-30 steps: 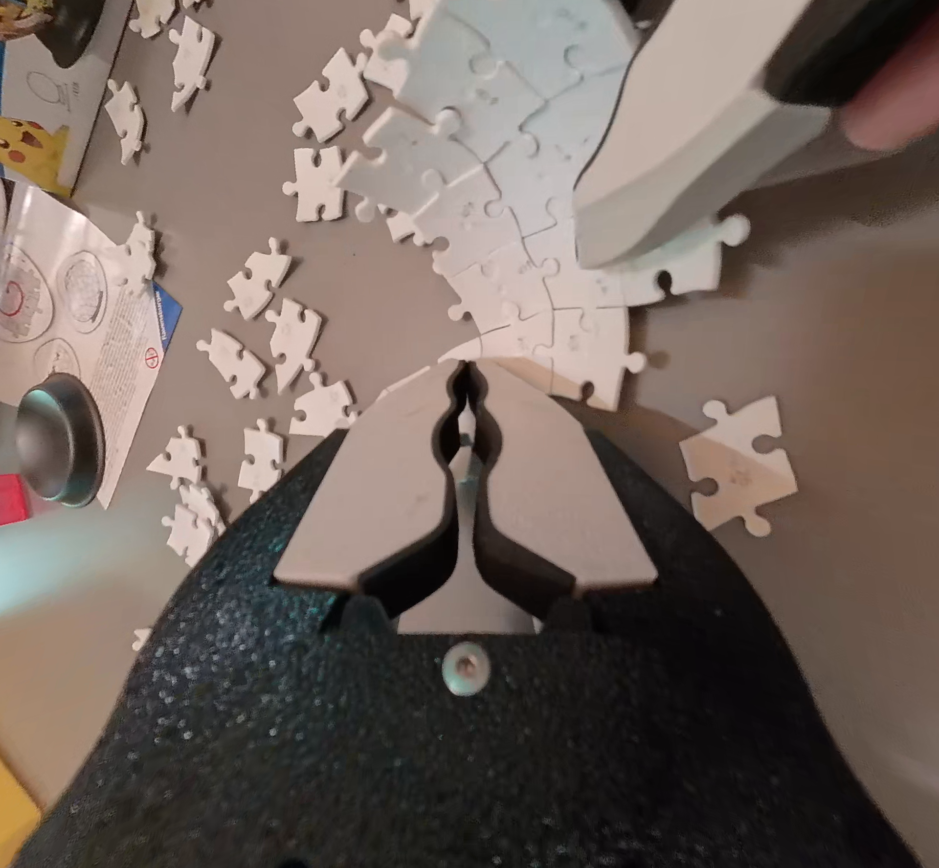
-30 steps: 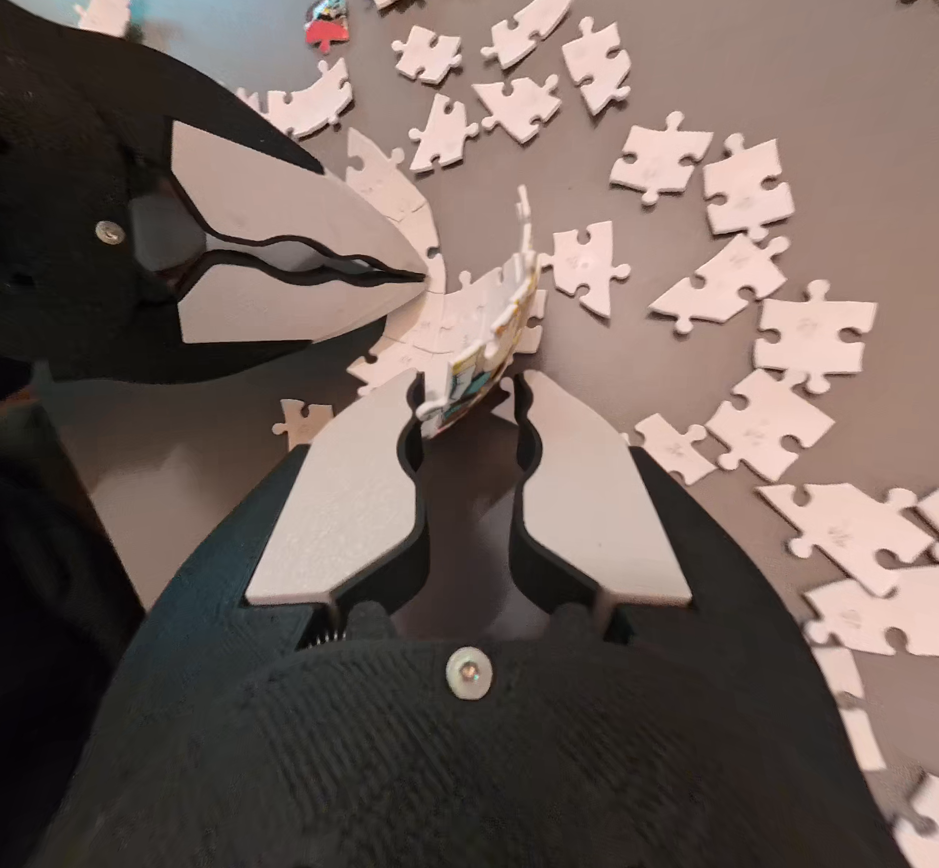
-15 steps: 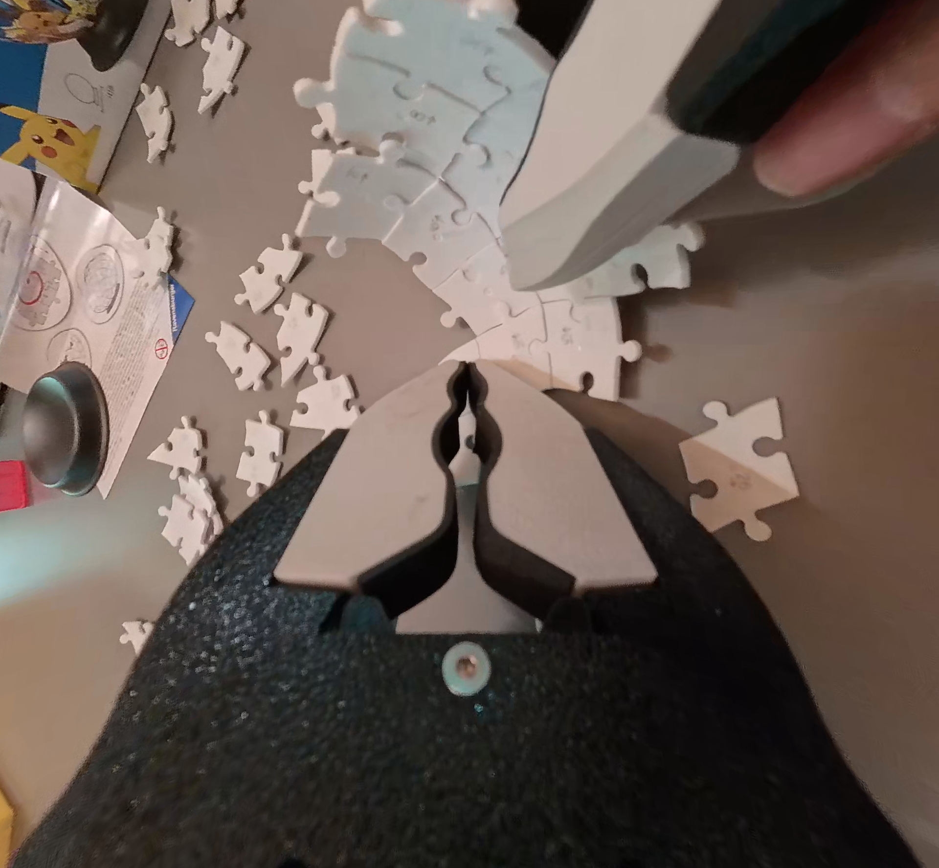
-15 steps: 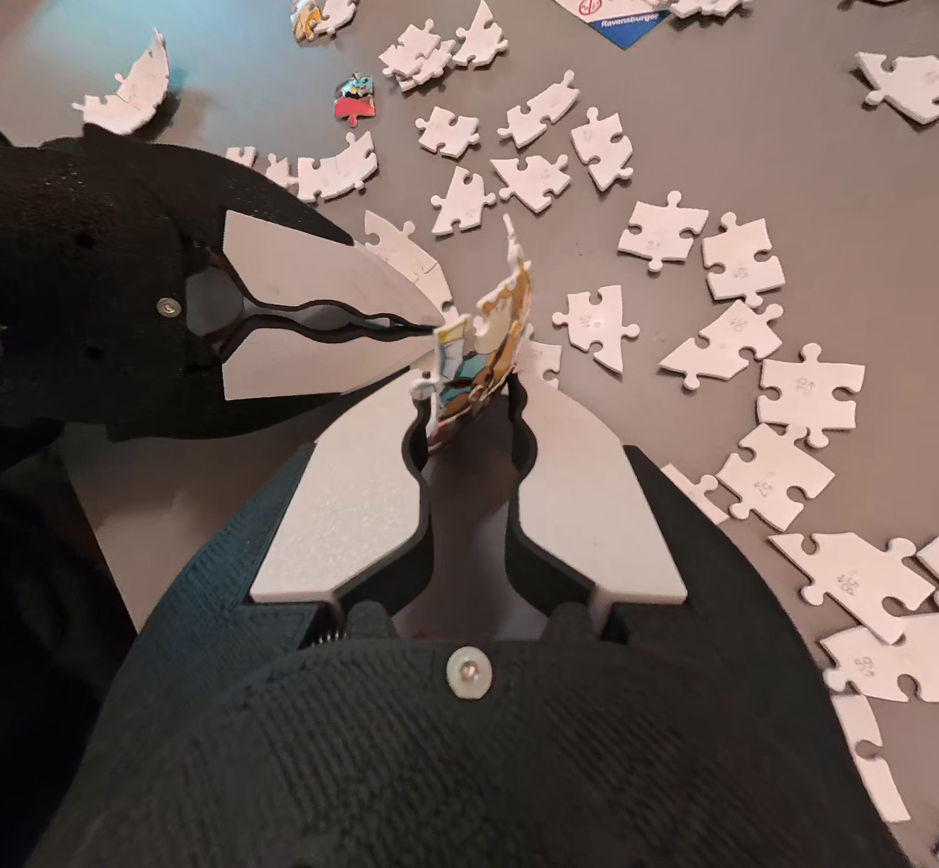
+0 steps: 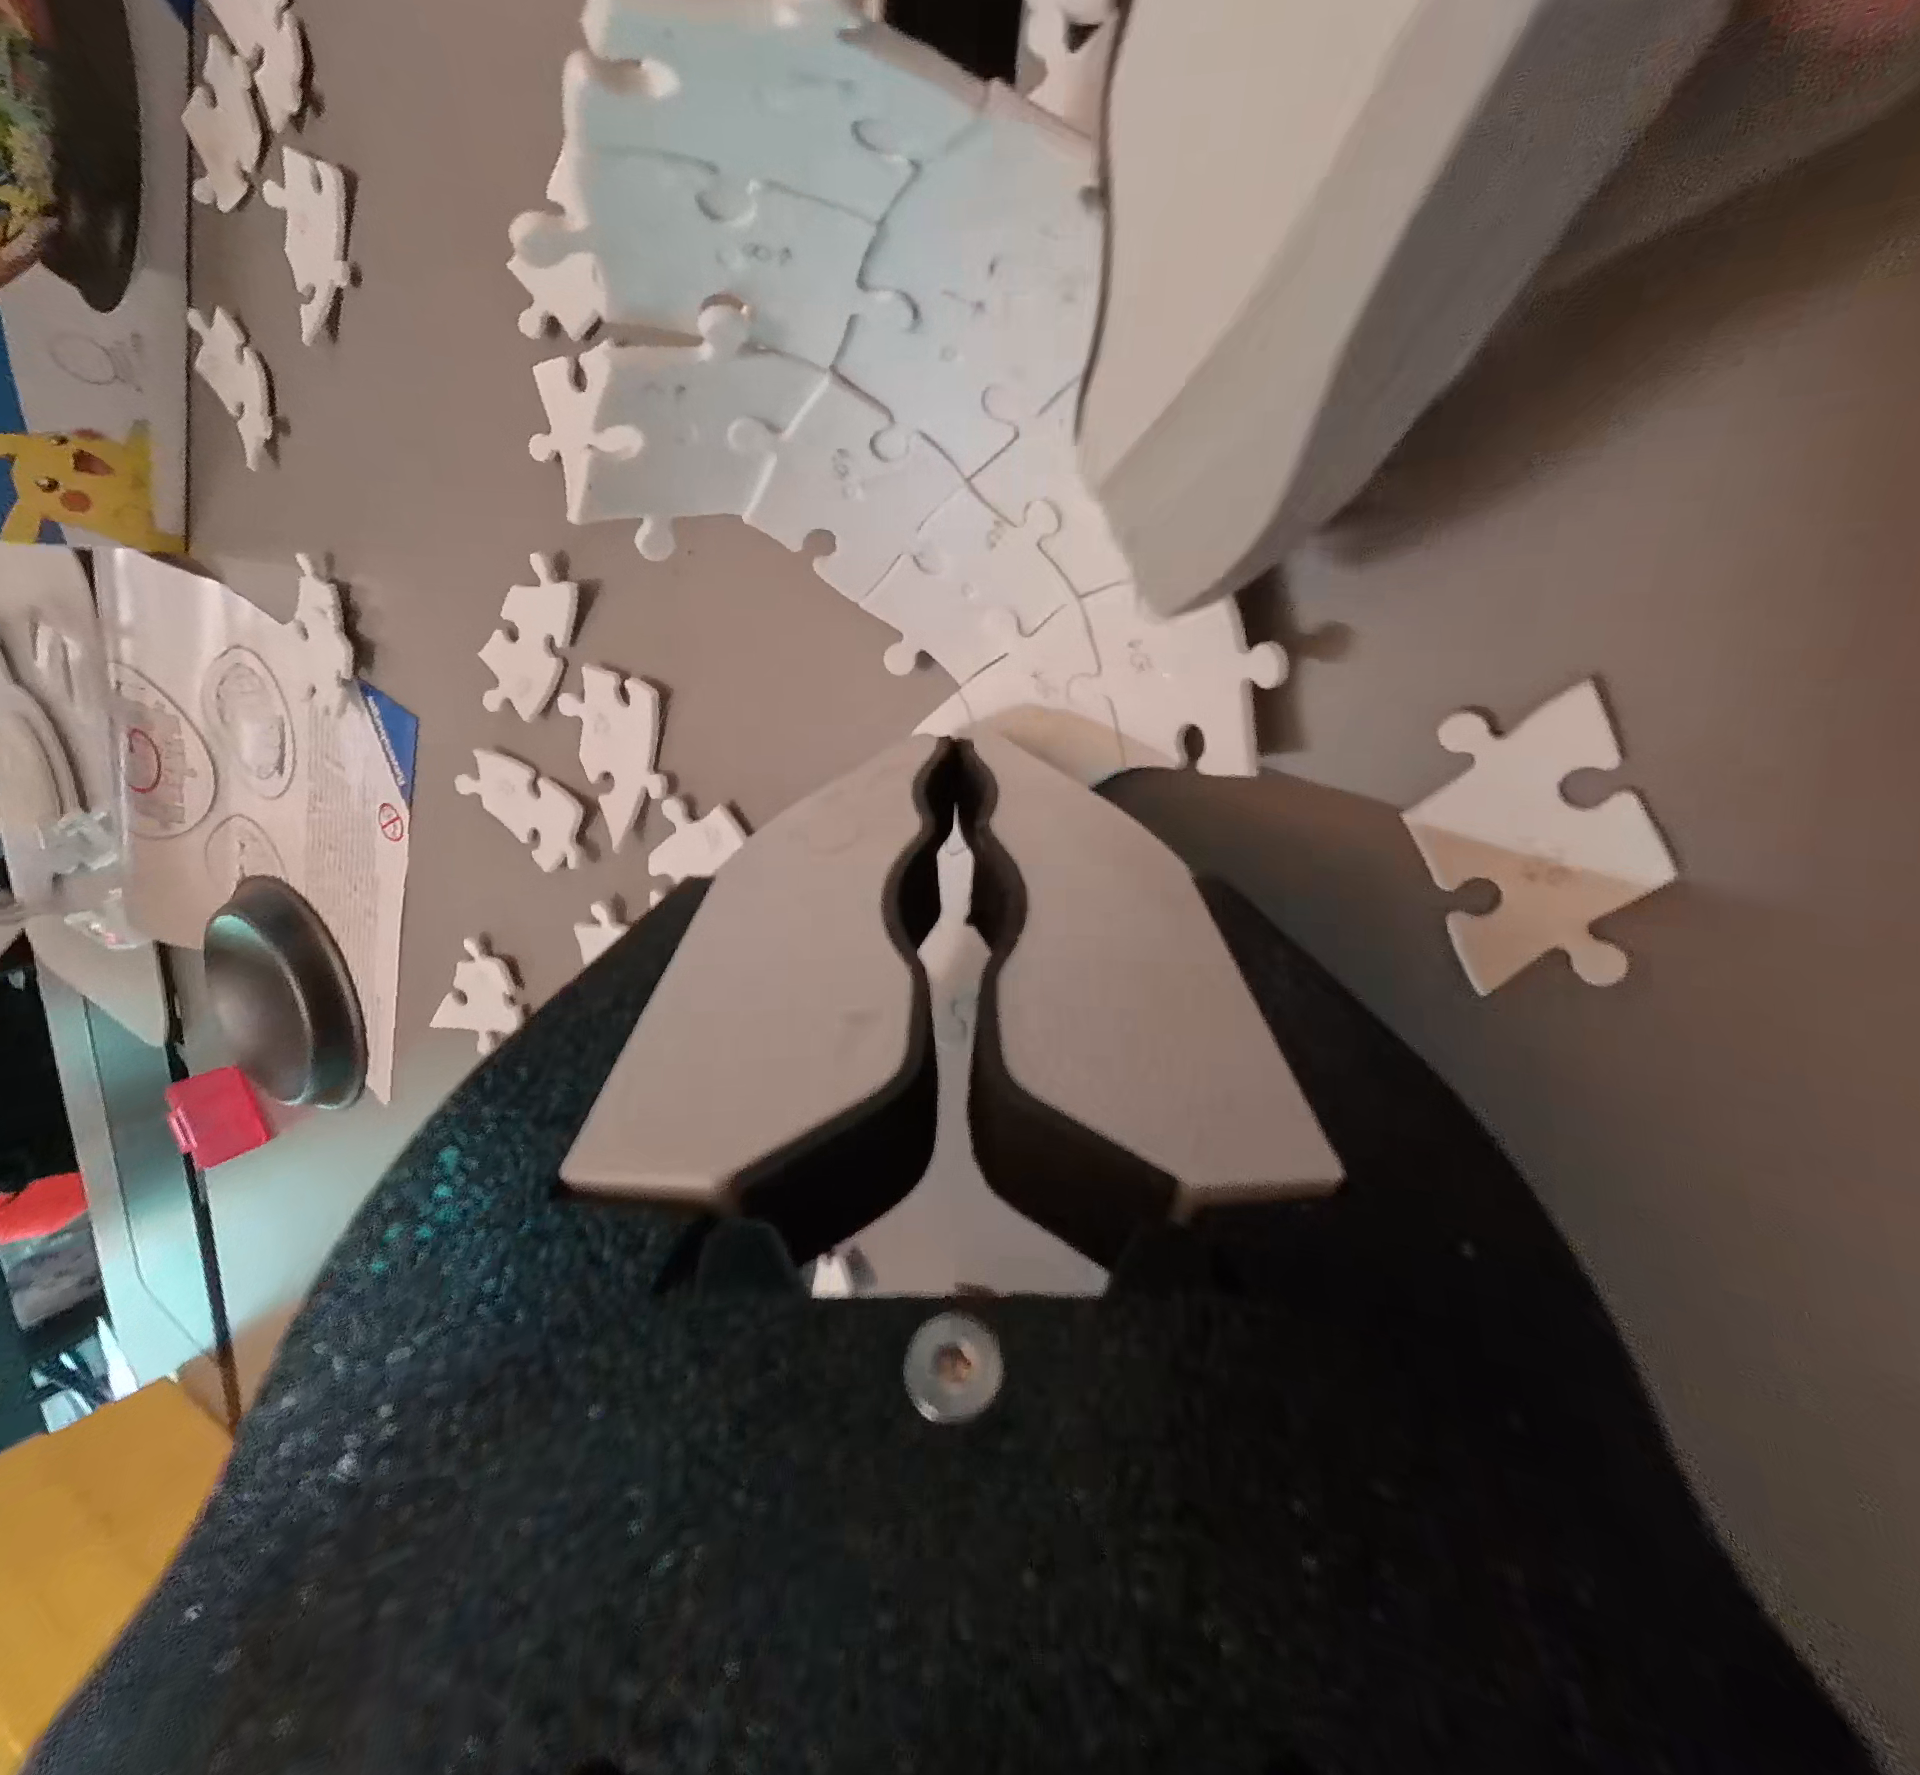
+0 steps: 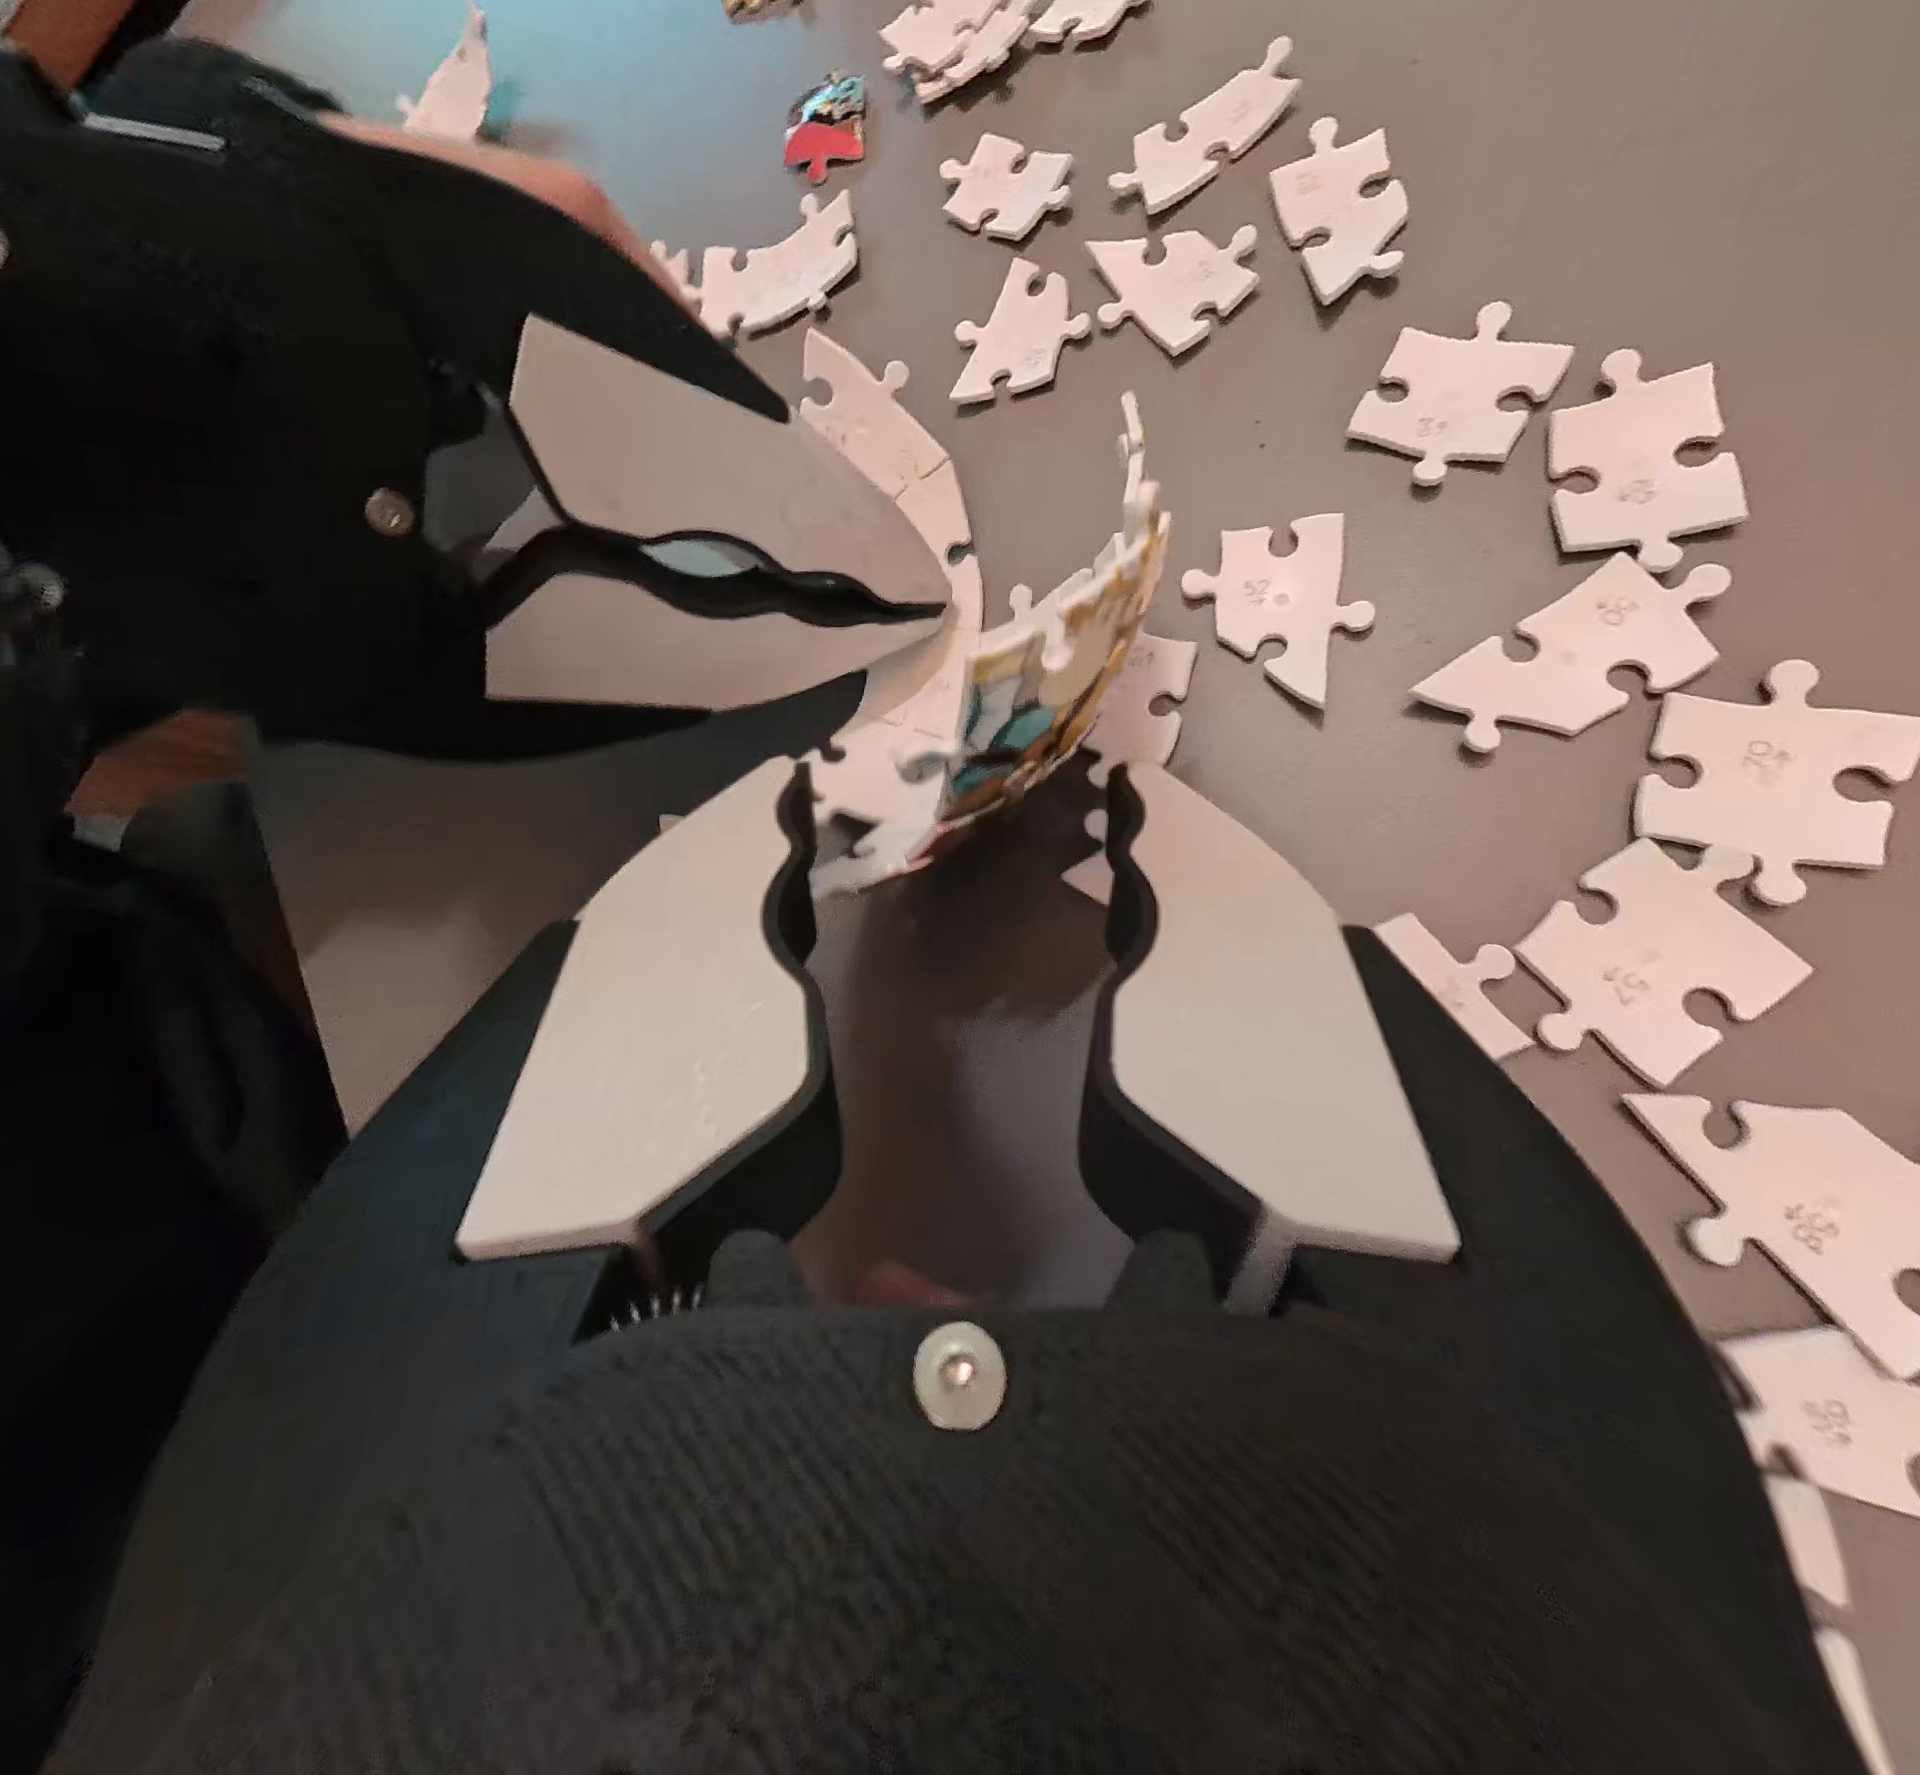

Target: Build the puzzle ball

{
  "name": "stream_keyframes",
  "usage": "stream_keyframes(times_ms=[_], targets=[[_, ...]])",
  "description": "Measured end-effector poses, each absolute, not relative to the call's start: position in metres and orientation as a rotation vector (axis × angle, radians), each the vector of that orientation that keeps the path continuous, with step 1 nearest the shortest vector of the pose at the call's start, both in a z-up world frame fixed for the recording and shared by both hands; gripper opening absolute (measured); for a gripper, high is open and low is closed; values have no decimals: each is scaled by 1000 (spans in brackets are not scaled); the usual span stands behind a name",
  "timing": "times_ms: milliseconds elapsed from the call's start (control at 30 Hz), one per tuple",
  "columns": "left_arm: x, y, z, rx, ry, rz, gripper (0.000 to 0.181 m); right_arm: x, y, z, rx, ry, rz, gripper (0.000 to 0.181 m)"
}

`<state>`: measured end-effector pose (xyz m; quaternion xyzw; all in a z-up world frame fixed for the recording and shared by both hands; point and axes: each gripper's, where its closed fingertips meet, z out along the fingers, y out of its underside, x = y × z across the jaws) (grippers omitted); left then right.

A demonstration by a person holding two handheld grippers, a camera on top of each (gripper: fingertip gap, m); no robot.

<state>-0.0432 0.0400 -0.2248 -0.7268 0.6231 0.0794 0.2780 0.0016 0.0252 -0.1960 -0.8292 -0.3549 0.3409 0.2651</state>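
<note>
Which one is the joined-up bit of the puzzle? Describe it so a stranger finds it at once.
Start at the grey table strewn with loose white puzzle pieces. Between the tips of the two grippers a curved sheet of joined pieces stands up off the table, the left gripper shut on its edge. Unlike the flat single pieces, it is many locked together, bowed, with a coloured picture on one face.

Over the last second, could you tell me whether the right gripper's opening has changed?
Yes. The right gripper has opened wider: the curved assembled white puzzle section now stands free between its fingers, while the shut left gripper holds its edge.
</note>
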Motion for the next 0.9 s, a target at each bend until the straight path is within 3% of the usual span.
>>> stream_keyframes(times_ms=[500,900], targets=[[-41,40,-225,-1804,1807,10,0,32,47,-153,-1768,-868,1153,77],[-41,43,-225,-1955,1610,-46,0,0,35,-185,-1946,-1057,993,55]])
